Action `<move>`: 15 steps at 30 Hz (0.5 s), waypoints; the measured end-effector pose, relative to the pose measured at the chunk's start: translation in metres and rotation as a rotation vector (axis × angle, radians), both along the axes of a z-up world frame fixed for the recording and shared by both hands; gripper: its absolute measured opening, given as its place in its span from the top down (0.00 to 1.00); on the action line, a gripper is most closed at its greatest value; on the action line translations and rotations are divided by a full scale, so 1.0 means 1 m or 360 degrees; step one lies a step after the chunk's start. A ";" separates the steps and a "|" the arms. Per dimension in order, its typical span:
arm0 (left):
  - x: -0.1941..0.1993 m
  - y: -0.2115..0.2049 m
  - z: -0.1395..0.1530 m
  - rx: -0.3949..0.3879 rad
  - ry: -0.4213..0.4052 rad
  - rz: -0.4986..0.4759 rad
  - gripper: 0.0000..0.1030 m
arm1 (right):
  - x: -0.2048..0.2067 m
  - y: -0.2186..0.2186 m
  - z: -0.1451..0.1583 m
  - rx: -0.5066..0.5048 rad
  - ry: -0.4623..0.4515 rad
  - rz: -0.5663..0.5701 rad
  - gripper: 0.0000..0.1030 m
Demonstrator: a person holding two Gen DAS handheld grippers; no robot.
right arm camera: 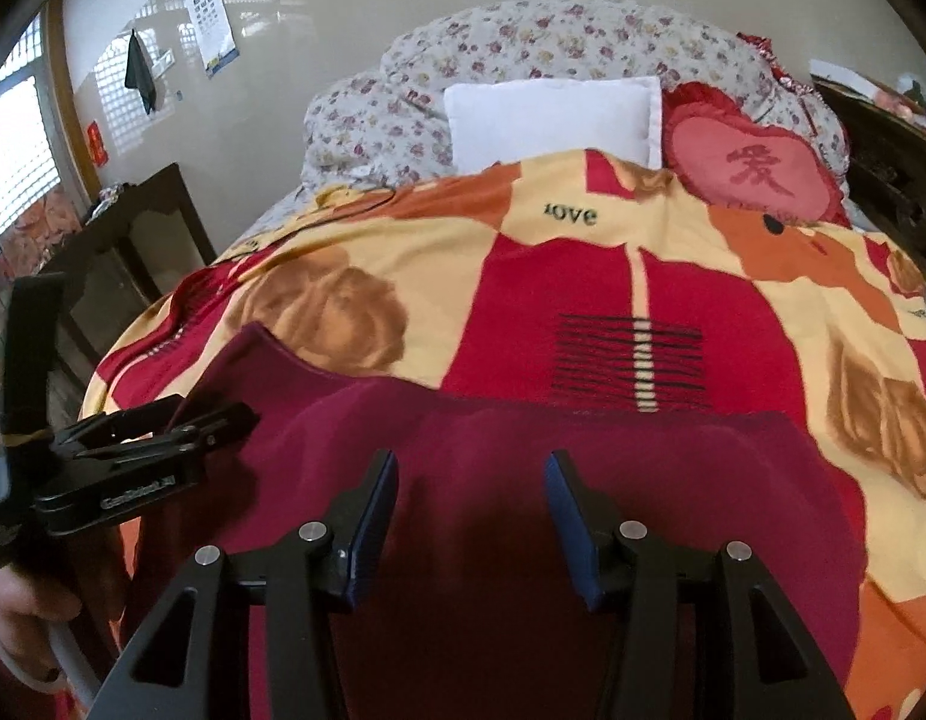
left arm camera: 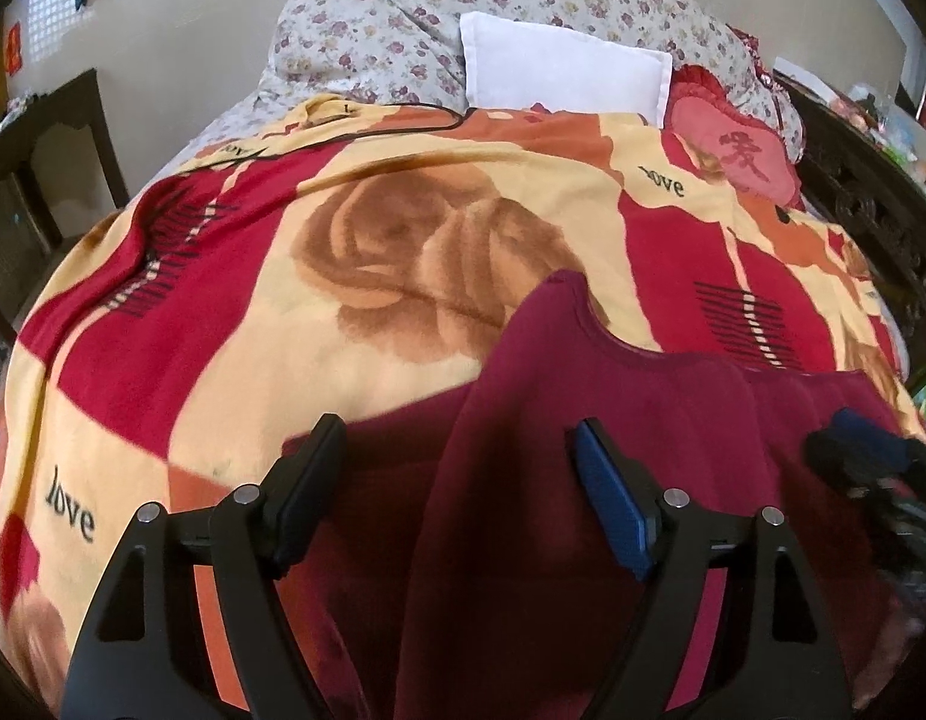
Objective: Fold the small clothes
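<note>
Both tongs, left (left arm camera: 456,468) and right (right arm camera: 472,501), hover released over the maroon garment (left arm camera: 643,420), whose near hem is cut off.

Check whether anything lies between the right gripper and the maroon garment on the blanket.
Nothing visible does. The right gripper hangs directly over the maroon garment, fingers apart with only cloth below. The left gripper is off beside the garment's other edge, clear of that path. Pillows sit far back.

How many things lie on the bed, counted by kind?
Maroon garment: 1
Patterned blanket: 1
White pillow: 1
Red heart cushion: 1
Floral quilt: 1
Total: 5
</note>
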State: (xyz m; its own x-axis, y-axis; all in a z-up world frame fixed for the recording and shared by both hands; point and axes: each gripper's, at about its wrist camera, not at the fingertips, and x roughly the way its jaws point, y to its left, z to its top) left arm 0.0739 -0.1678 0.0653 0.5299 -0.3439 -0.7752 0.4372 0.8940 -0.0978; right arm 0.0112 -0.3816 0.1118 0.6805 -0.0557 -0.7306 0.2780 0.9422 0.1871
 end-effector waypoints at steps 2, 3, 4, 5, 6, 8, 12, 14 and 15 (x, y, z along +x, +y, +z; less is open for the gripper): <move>-0.006 0.003 0.003 -0.0005 0.0004 -0.0001 0.23 | 0.003 0.001 -0.010 0.0005 0.0035 -0.0021 0.53; -0.009 0.005 0.004 -0.0006 -0.0003 -0.0005 0.23 | 0.001 0.001 -0.011 -0.0003 0.0026 -0.0025 0.53; -0.014 0.007 0.007 -0.0010 -0.0019 -0.0015 0.23 | -0.001 0.002 -0.009 -0.0013 0.0019 -0.0027 0.53; -0.017 0.008 0.009 -0.0014 -0.0027 -0.0024 0.23 | -0.003 0.002 -0.007 -0.0013 0.0016 -0.0031 0.53; -0.020 0.007 0.011 -0.0014 -0.0031 -0.0038 0.23 | -0.006 0.002 -0.004 -0.0005 0.0008 -0.0034 0.53; -0.021 0.006 0.012 -0.0014 -0.0027 -0.0049 0.23 | -0.015 -0.004 0.002 -0.0004 -0.0015 -0.0059 0.53; -0.011 0.004 0.009 0.0012 -0.0022 0.0008 0.23 | -0.041 -0.022 0.012 -0.0031 -0.0051 -0.0142 0.53; -0.002 0.005 0.007 -0.0012 -0.0003 0.0054 0.23 | -0.055 -0.036 0.015 -0.0055 -0.0079 -0.0212 0.53; 0.003 0.005 0.006 -0.0022 0.0005 0.0076 0.23 | -0.060 -0.043 0.015 -0.0065 -0.0082 -0.0253 0.53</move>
State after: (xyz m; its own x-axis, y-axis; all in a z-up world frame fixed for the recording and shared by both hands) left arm 0.0773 -0.1625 0.0711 0.5437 -0.3290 -0.7721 0.3937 0.9124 -0.1116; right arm -0.0492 -0.4246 0.1270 0.6974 -0.1947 -0.6897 0.4154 0.8941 0.1676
